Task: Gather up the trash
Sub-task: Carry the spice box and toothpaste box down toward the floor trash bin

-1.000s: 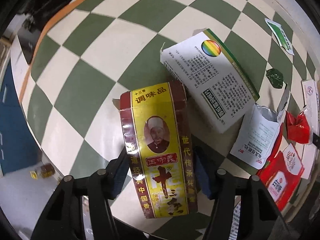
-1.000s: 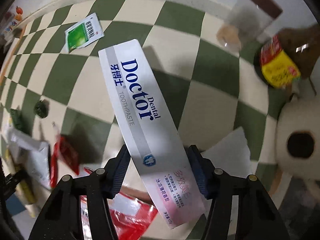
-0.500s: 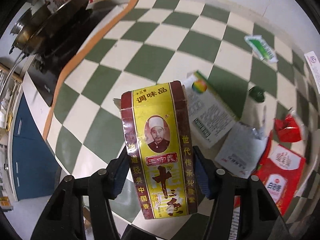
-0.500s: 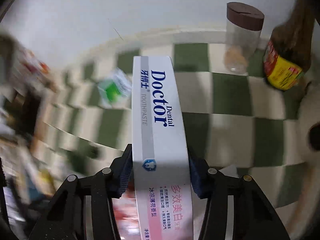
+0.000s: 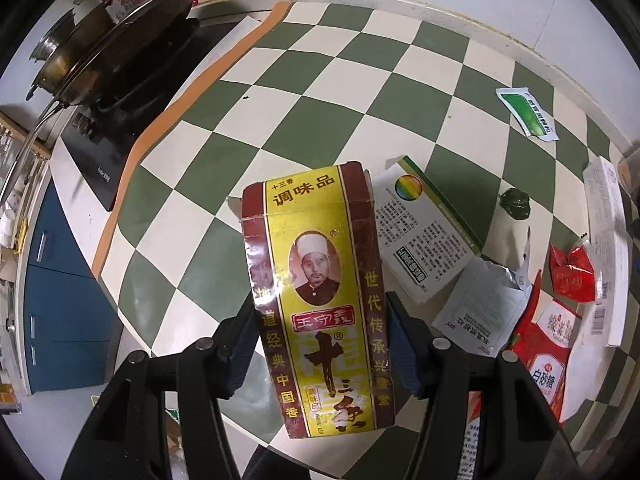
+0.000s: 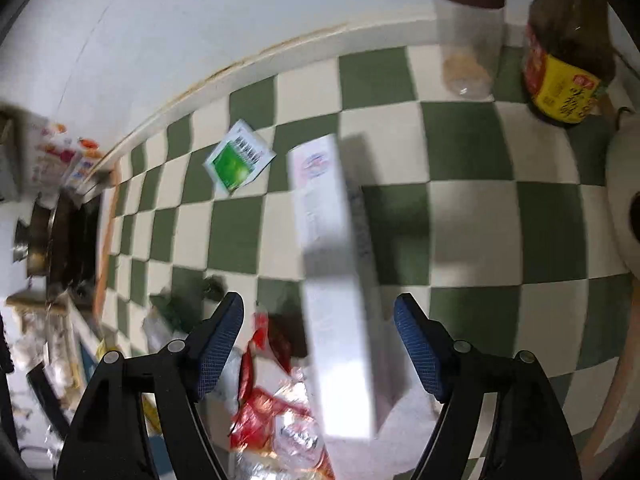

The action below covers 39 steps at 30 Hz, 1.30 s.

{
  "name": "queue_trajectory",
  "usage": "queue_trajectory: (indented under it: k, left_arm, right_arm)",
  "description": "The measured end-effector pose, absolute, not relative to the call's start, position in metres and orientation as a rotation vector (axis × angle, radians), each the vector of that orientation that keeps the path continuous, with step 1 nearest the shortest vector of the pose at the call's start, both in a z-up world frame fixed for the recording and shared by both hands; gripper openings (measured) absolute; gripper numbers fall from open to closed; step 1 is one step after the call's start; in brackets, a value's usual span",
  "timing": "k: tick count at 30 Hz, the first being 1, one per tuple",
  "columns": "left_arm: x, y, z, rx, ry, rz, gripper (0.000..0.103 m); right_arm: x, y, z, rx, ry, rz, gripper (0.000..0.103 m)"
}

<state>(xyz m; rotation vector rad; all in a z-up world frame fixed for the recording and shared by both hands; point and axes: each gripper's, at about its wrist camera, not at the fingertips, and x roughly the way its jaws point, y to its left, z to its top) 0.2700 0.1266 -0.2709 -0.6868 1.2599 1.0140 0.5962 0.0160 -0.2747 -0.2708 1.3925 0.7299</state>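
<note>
My left gripper (image 5: 320, 344) is shut on a yellow and brown spice box (image 5: 320, 300) and holds it above the checkered counter (image 5: 320, 92). My right gripper (image 6: 320, 344) is open. The white toothpaste box (image 6: 332, 280) lies blurred between its spread fingers, over the pile of wrappers; it also shows at the right edge of the left wrist view (image 5: 606, 252). Loose trash lies on the counter: a white medicine box (image 5: 424, 232), a white sachet (image 5: 480, 308), red packets (image 5: 552, 352) and a green sachet (image 5: 528, 114) (image 6: 238, 158).
A stove with a pan (image 5: 108, 40) stands at the counter's left end. A clear jar with a brown lid (image 6: 468, 28), a dark sauce bottle (image 6: 568, 48) and a paper roll (image 6: 624, 208) stand at the right. A wall (image 6: 240, 12) runs behind.
My right gripper has opened and let go of the toothpaste box, which now drops away from the fingers. My left gripper has lifted the spice box higher above the counter.
</note>
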Motion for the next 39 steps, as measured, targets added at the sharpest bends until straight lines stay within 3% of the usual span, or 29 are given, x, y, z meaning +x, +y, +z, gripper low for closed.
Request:
queue_trajectory:
  k: [3,4,5,8,15,24,32,39]
  left_arm:
    - [0.275,0.126,-0.272,-0.661,1.267,1.023,0.056]
    - [0.276,0.125,-0.272,-0.655,1.270,1.023,0.056]
    - [0.276,0.124,-0.271,-0.650,1.271,1.021,0.056]
    - [0.275,0.120,-0.263,-0.633,1.269,1.007,0.056]
    - [0.268,0.111,-0.220,-0.571,1.173,0.935,0.056]
    - [0.207,0.065,-0.149,-0.395,1.009,0.754,0.056]
    - [0.109,0.015,-0.165,-0.273,1.024,0.520,0.056]
    - [0.044,-0.017,-0.273,-0.385,1.300,0.360,0.057]
  right_arm:
    - [0.604,0.025,-0.295,-0.414,1.415,0.742,0.078]
    - [0.602,0.028,-0.300,-0.437,1.408,0.735,0.070]
    - [0.600,0.031,-0.301,-0.463,1.380,0.728,0.036]
    - [0.604,0.024,-0.292,-0.404,1.326,0.744,0.036]
    - [0.583,-0.013,-0.205,-0.209,1.157,0.784,0.036]
    - [0.441,-0.083,-0.149,-0.138,1.093,0.807,0.036]
    - [0.251,-0.168,-0.175,-0.005,1.093,0.703,0.036]
    - [0.134,-0.218,-0.287,-0.035,1.325,0.618,0.036]
